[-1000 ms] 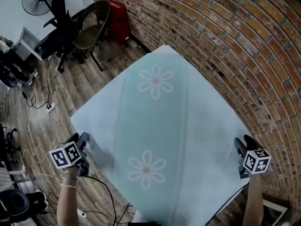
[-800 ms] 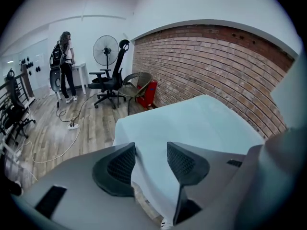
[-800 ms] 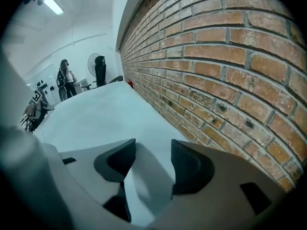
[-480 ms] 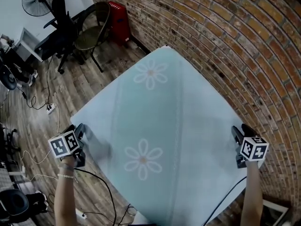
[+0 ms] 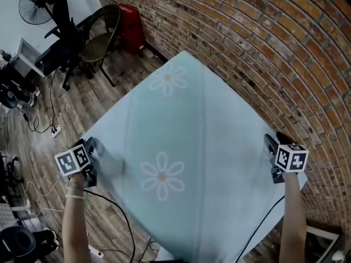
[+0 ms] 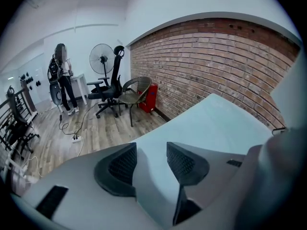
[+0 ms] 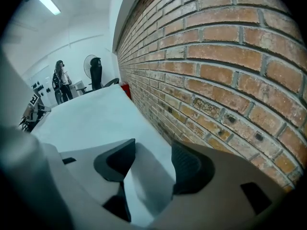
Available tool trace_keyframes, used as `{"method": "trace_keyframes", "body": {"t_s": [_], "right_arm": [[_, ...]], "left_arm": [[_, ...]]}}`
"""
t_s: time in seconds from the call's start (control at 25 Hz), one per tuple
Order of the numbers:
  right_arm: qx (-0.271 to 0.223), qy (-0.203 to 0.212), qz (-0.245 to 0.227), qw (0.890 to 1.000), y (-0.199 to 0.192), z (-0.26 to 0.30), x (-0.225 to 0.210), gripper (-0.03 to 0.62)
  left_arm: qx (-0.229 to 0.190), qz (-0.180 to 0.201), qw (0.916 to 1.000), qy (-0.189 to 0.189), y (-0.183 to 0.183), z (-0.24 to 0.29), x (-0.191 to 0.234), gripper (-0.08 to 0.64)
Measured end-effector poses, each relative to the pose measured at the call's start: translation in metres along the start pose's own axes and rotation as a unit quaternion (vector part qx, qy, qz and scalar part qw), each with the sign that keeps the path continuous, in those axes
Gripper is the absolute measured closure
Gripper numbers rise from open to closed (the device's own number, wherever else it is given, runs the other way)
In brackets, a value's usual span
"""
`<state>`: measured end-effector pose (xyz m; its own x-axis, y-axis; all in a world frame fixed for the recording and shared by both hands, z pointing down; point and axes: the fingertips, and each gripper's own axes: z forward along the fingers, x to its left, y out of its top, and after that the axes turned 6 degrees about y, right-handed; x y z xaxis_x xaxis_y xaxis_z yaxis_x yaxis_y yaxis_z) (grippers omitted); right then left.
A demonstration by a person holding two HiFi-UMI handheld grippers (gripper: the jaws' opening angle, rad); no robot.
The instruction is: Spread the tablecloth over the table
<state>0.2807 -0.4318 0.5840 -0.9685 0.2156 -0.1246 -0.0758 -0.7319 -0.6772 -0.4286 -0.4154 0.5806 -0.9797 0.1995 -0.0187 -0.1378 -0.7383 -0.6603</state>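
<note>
Matt cloth tablecloth (image 5: 192, 147), rough brick wall (image 5: 263, 32)

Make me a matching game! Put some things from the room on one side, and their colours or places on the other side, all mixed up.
Things:
1. tablecloth
2. fan
3. red box
4. right tool

Matches:
A. stands on the floor against the brick wall
B. pale blue with white flowers
C. shut on the cloth's edge
D. black, with a round head on a stand

Right pairs: 1-B, 2-D, 3-A, 4-C.
</note>
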Motion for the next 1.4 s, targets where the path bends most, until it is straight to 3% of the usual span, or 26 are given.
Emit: {"method": "trace_keyframes", "body": {"t_s": [0.12, 0.28, 0.36, 0.4, 0.44, 0.56, 0.76, 1.2, 1.4], "right_arm": [[-0.005, -0.005, -0.010, 1.000, 0.000, -0.001, 0.001, 0.341], [-0.039, -0.010, -0.023, 0.999, -0.001, -0.012, 0.007, 0.342], [-0.084, -0.030, -0.020, 0.996, 0.005, -0.032, 0.004, 0.399], [-0.108, -0.045, -0.021, 0.993, 0.009, -0.046, 0.000, 0.478], [-0.127, -0.058, -0.024, 0.990, 0.011, -0.060, -0.001, 0.542], [-0.166, -0.064, -0.041, 0.983, 0.019, -0.100, 0.007, 0.548], [-0.205, -0.028, -0.069, 0.976, 0.013, -0.180, 0.050, 0.548], [-0.294, 0.018, -0.129, 0.947, 0.006, -0.339, 0.121, 0.548], [-0.303, -0.002, -0.196, 0.933, -0.021, -0.390, 0.150, 0.548]], "left_arm": [[-0.008, -0.009, 0.9999, 0.010, -0.001, -0.003, 0.002, 0.354], [-0.063, 0.011, 0.9976, 0.026, 0.008, -0.029, -0.008, 0.466], [-0.098, 0.052, 0.9936, 0.024, 0.016, -0.050, -0.027, 0.521], [-0.114, 0.076, 0.9904, 0.020, 0.020, -0.063, -0.039, 0.534], [-0.129, 0.098, 0.9866, 0.015, 0.024, -0.076, -0.052, 0.541], [-0.175, 0.141, 0.9742, -0.019, 0.036, -0.121, -0.095, 0.545], [-0.237, 0.174, 0.9532, -0.069, 0.032, -0.210, -0.152, 0.546], [-0.338, 0.216, 0.9009, -0.166, 0.007, -0.393, -0.248, 0.546], [-0.361, 0.232, 0.8818, -0.197, -0.021, -0.454, -0.272, 0.545]]}}
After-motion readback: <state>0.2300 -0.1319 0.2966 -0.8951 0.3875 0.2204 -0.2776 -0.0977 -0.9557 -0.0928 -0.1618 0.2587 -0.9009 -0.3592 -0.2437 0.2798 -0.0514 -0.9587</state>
